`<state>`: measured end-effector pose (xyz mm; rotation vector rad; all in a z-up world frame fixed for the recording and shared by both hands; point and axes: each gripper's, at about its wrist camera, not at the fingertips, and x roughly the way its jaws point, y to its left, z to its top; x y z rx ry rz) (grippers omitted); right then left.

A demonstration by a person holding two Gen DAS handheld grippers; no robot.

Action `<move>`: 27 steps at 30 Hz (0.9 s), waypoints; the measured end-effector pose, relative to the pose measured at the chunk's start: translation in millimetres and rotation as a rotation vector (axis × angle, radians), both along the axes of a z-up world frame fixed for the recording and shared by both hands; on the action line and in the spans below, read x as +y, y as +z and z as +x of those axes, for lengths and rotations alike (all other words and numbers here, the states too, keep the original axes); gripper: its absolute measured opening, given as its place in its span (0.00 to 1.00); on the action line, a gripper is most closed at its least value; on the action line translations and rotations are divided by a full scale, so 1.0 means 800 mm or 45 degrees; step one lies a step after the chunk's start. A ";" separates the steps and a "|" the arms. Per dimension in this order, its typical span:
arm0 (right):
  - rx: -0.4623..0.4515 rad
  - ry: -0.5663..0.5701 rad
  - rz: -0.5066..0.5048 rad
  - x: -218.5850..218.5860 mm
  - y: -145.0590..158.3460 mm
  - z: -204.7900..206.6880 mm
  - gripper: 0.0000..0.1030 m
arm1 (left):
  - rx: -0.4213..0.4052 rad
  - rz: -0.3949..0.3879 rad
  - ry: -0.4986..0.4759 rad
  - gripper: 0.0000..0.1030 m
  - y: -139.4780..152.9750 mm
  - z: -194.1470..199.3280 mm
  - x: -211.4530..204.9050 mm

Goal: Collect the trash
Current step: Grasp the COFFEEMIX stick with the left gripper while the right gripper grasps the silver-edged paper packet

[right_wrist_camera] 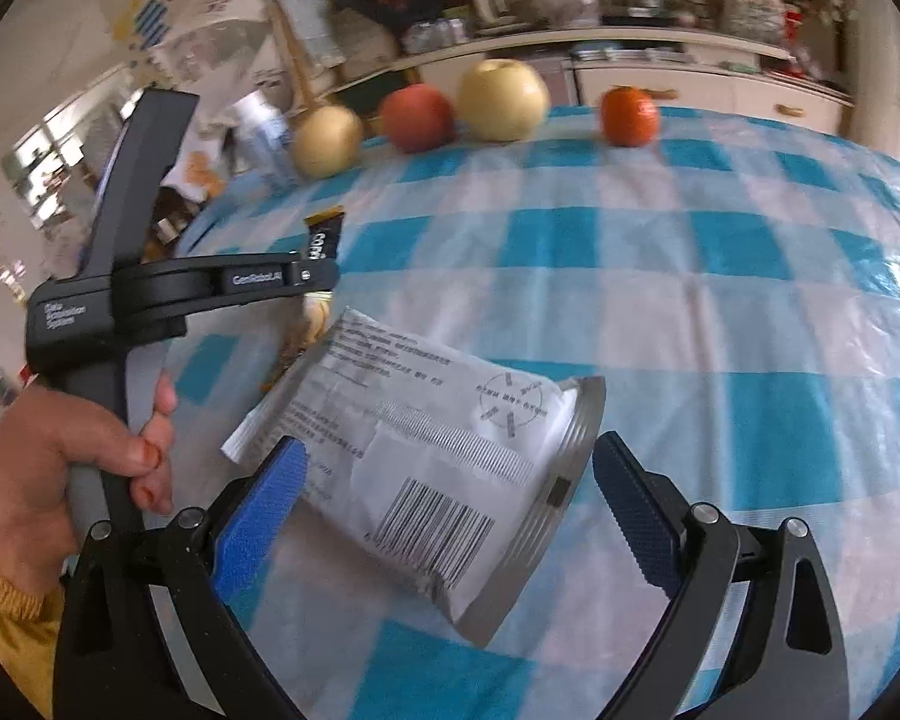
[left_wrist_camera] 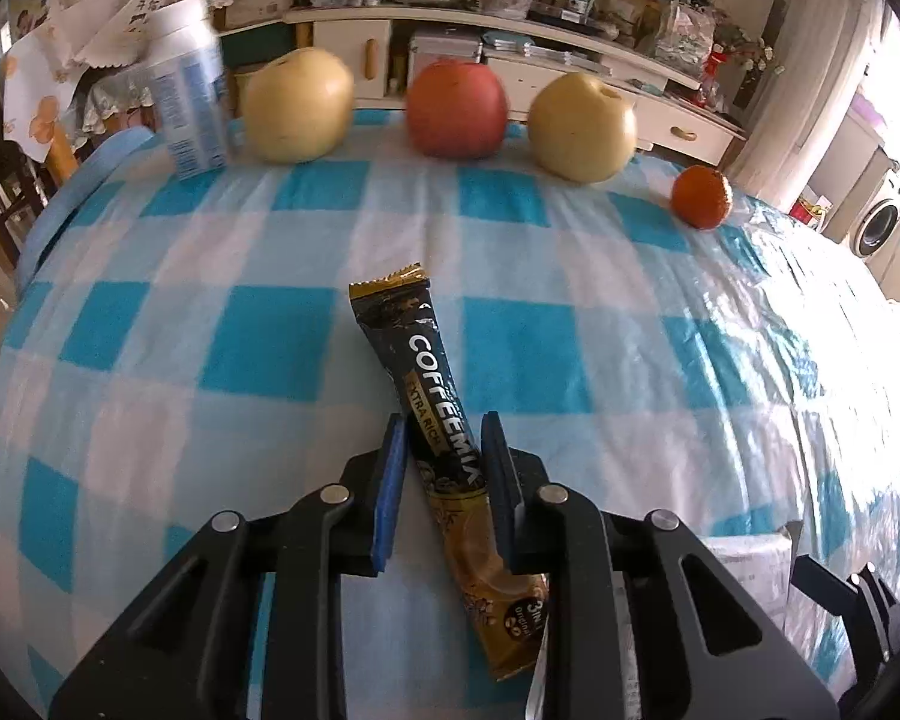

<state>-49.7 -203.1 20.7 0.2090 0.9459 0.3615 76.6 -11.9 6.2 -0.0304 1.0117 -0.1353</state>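
Note:
A black and gold coffee-mix sachet (left_wrist_camera: pixel 444 420) lies on the blue-checked tablecloth (left_wrist_camera: pixel 270 348). My left gripper (left_wrist_camera: pixel 444 438) straddles it, jaws part open, pads close to its sides but not clamped. A white and silver snack wrapper (right_wrist_camera: pixel 426 468) lies flat in front of my right gripper (right_wrist_camera: pixel 450 480), which is wide open with one finger on each side of it. The left gripper (right_wrist_camera: pixel 315 276) and the hand holding it show in the right wrist view, with the sachet (right_wrist_camera: pixel 323 237) under its tip. The wrapper's corner (left_wrist_camera: pixel 750 564) shows in the left wrist view.
Along the table's far edge stand a blue and white carton (left_wrist_camera: pixel 189 90), a yellow pear (left_wrist_camera: pixel 297 105), a red apple (left_wrist_camera: pixel 456 108), another yellow pear (left_wrist_camera: pixel 582 126) and a tangerine (left_wrist_camera: pixel 702 197). A cluttered sideboard (left_wrist_camera: pixel 510 30) stands behind the table.

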 end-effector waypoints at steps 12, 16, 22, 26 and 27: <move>0.006 0.601 0.209 0.076 0.025 -0.046 0.92 | 0.028 0.137 -0.074 0.26 0.003 -0.061 0.099; -0.088 0.475 0.098 0.070 0.034 -0.037 0.92 | 0.023 0.167 -0.079 0.27 0.005 -0.076 0.123; -0.124 0.458 -0.005 0.094 0.024 -0.018 0.92 | -0.009 0.170 -0.082 0.49 0.000 -0.078 0.120; -0.123 0.501 -0.079 0.118 0.009 -0.007 0.92 | -0.025 0.156 -0.075 0.50 -0.002 -0.074 0.116; -0.124 0.508 -0.102 0.124 0.005 -0.005 0.92 | -0.032 0.156 -0.083 0.50 -0.002 -0.074 0.115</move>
